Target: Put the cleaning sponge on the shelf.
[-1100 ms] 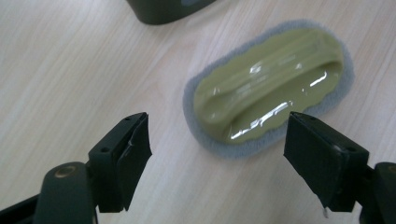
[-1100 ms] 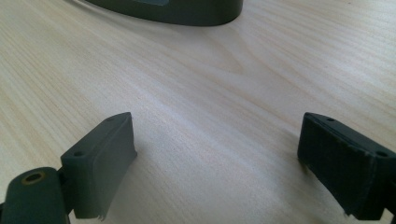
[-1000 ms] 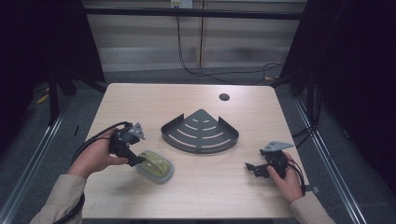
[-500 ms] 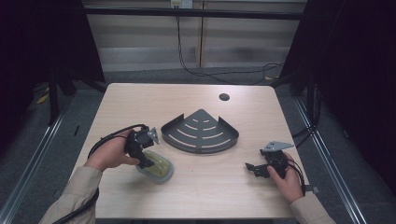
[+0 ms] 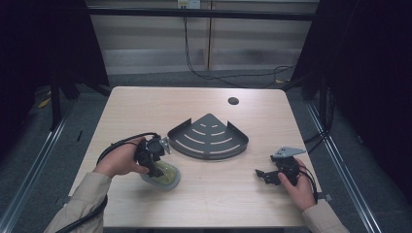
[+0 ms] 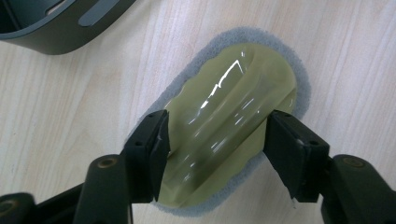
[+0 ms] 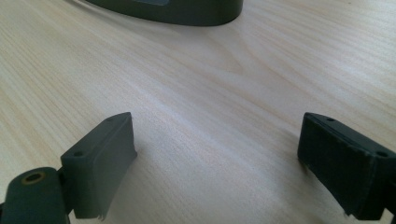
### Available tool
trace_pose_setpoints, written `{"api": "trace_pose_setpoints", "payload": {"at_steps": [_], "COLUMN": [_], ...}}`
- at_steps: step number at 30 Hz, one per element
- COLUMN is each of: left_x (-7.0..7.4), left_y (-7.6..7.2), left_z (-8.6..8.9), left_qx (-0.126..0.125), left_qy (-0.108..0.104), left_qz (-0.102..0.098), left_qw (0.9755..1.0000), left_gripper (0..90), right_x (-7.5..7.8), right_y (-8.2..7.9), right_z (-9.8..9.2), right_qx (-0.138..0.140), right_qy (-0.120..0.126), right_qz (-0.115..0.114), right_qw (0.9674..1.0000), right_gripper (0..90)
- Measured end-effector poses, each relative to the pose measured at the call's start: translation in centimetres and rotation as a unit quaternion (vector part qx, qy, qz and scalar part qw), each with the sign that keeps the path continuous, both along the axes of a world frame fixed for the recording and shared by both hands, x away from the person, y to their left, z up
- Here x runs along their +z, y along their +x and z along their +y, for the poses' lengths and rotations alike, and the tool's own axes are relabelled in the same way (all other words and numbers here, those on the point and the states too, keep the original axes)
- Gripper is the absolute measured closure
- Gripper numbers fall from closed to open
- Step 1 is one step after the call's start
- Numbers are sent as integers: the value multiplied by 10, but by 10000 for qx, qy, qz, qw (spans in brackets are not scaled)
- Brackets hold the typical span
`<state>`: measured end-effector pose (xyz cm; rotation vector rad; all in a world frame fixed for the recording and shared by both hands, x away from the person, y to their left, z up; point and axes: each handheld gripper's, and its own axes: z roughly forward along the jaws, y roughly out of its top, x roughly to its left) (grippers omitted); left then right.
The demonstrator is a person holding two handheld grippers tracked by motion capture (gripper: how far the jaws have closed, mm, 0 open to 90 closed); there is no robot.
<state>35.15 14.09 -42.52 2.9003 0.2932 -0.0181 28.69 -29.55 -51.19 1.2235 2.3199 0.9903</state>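
An oval sponge [image 5: 167, 177] with a grey foam base and a glossy yellow-green top [image 6: 229, 116] lies flat on the table's near left. My left gripper [image 5: 155, 167] is down over it and open. In the left gripper view, my left gripper [image 6: 215, 137] has one jaw at each long side of the sponge, close to or just touching its edges. My right gripper [image 5: 263, 174] rests low at the near right, open. In the right gripper view, my right gripper [image 7: 217, 140] has bare wood between its jaws.
A dark grey fan-shaped slotted rack [image 5: 209, 138] sits at the table's middle; its wall shows as the rack's edge [image 6: 56, 32] and the rack's rim [image 7: 187, 11]. A small black round hole cover [image 5: 233, 101] lies at the far side. The wooden table [image 5: 145, 107] has black frame rails around it.
My left gripper has moved right and down onto the sponge, its jaws now straddling it. The right gripper has stayed put.
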Motion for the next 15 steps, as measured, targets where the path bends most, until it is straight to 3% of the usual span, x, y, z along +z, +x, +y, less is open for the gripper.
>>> {"api": "trace_pose_setpoints", "payload": {"at_steps": [4, 10, 13, 15], "left_x": [0, -1, -1, 0], "left_y": [2, 3, 1, 0], "left_z": [-1, 0, -1, -2], "left_qx": [151, 380, 476, 719], "left_qy": [26, 118, 134, 200], "left_qz": [75, 406, 437, 585], "left_qw": [9999, 9984, 9978, 9955], "left_gripper": [518, 607, 664, 712], "right_x": [0, 0, 0, 0], "right_y": [0, 0, 0, 0], "right_z": [0, 0, 0, 0], "right_qx": [2, 1, 2, 10], "right_qy": [-1, -1, 2, 11], "right_qz": [-2, -3, -1, -1], "right_qw": [10000, 10000, 10000, 10000], "right_gripper": [107, 107, 107, 107]}}
